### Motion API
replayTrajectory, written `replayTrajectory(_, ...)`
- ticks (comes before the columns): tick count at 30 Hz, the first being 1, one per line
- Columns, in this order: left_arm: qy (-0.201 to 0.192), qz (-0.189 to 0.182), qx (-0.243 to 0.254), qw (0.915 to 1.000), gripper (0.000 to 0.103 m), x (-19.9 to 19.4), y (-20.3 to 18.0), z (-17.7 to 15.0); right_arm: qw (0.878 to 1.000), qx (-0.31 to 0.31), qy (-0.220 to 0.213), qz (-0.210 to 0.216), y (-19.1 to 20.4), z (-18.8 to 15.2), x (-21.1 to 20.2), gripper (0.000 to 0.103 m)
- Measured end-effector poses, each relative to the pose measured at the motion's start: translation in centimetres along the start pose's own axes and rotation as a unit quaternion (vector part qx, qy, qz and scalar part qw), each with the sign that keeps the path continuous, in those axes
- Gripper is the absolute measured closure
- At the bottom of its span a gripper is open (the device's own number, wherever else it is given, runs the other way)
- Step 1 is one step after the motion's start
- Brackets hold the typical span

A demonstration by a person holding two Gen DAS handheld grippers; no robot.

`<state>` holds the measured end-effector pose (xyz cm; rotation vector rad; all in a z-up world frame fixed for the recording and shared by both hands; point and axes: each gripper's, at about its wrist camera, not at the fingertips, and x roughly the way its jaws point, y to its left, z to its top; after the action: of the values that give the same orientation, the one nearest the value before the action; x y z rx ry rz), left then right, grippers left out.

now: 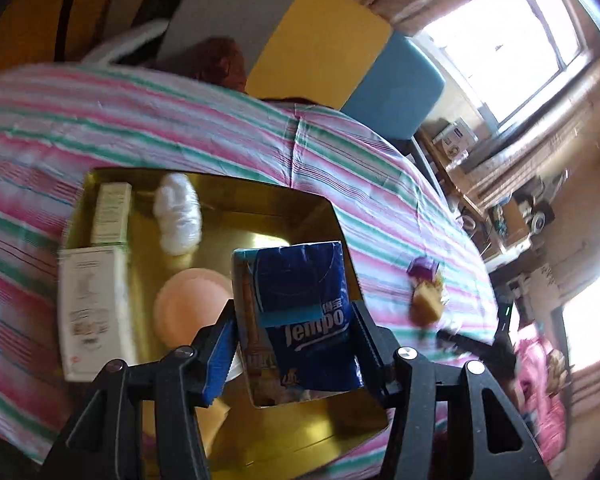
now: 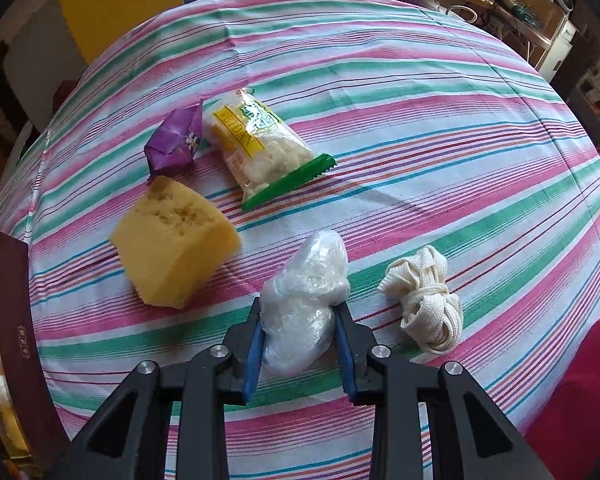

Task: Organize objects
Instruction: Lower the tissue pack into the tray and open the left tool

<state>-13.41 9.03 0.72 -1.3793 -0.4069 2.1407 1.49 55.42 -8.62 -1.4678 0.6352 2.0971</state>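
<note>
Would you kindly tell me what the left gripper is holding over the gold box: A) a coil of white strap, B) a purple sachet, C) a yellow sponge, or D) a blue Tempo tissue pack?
D: the left gripper is shut on the blue Tempo tissue pack, above the gold box.

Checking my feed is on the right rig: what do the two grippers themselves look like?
Both match: the left gripper and right gripper have black angular linkage frames with triangular cut-outs, round silver bolt heads at the joints, and blue pads lining the fingers. No cables, sleeves or markings visible.
</note>
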Motion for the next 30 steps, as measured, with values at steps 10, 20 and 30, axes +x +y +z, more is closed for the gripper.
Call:
replayTrajectory(10, 0.04, 0.102, -0.003, 0.994, 0.048, 9.5, 0.3, 4.8, 1.0, -0.006, 0.0, 0.017, 0.1, 0.4, -0.1, 0.071)
replayTrajectory(20, 0.064, 0.155, 0.013, 0.9858, 0.048, 13.1, 1.7, 5.6, 1.0, -0.009, 0.0, 0.022, 0.1, 0.0, -0.4, 0.071)
replayTrajectory(30, 0.06, 0.161, 0.034, 0.9845, 0.031, 12.0, 1.3, 5.5, 1.0, -0.009, 0.0, 0.02, -0.1, -0.3, -0.3, 0.071)
